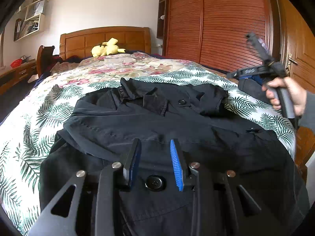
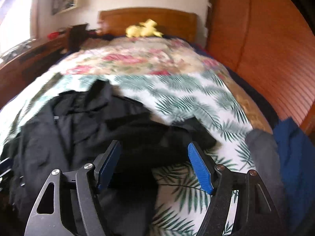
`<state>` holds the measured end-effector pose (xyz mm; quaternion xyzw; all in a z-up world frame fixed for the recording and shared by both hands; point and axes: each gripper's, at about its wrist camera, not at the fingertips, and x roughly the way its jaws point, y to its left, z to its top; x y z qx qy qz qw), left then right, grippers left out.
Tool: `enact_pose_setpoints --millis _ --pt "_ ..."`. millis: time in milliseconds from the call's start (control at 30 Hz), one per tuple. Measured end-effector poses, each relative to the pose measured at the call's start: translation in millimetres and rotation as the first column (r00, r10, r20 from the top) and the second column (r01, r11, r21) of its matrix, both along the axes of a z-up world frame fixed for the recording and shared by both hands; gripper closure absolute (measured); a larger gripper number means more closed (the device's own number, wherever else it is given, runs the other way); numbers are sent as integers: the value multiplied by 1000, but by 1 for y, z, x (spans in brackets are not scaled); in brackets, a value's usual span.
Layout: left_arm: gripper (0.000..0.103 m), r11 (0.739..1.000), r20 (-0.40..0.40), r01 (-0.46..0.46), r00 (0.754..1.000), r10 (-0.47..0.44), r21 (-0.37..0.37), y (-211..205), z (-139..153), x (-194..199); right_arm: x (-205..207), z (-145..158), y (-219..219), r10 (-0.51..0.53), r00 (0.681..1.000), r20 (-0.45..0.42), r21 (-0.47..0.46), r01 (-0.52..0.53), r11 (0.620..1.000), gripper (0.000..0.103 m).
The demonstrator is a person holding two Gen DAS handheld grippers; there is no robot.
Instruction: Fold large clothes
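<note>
A large black jacket [image 1: 157, 122] lies spread on the bed, with buttons showing and one sleeve folded across its upper part. My left gripper [image 1: 155, 147] is open and empty, low over the jacket's near half, with a black button [image 1: 155, 182] between its fingers. The right gripper tool [image 1: 261, 70] is held in a hand above the bed's right edge, blurred. In the right wrist view the right gripper [image 2: 153, 147] is open and empty over the jacket's right edge [image 2: 137, 129]; that view is blurred by motion.
The bed has a palm-leaf sheet [image 1: 196, 76] and a floral quilt [image 1: 122, 64] behind it. A yellow plush toy [image 1: 107, 48] sits by the wooden headboard [image 1: 104, 37]. A wooden wardrobe [image 1: 216, 19] stands right. Blue and grey cloth [image 2: 291, 157] lies at the bed's right edge.
</note>
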<state>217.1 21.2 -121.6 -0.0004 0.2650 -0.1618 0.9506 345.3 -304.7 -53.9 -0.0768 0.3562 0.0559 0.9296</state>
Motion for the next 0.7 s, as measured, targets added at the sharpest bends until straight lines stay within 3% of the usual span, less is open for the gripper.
enact_pose_setpoints --millis 233,433,567,633,700 --pt "74 1000 5 5 1000 -5 -16 2 3 -1 53 -63 -41 -133 973 -190 112 156 981 30" --pt "71 999 23 5 1000 -4 -37 5 7 -4 76 -98 -71 -182 937 -299 279 268 922 32" --pt "66 999 34 1 999 0 -47 7 10 -7 81 -103 -76 -175 938 -300 343 278 898 49" --pt "66 999 30 -9 999 11 -52 9 11 -7 85 -104 -73 -164 939 -303 338 266 903 68" --pt "65 999 34 -14 999 16 -48 9 12 -7 89 -104 -68 -137 944 -301 325 237 915 94"
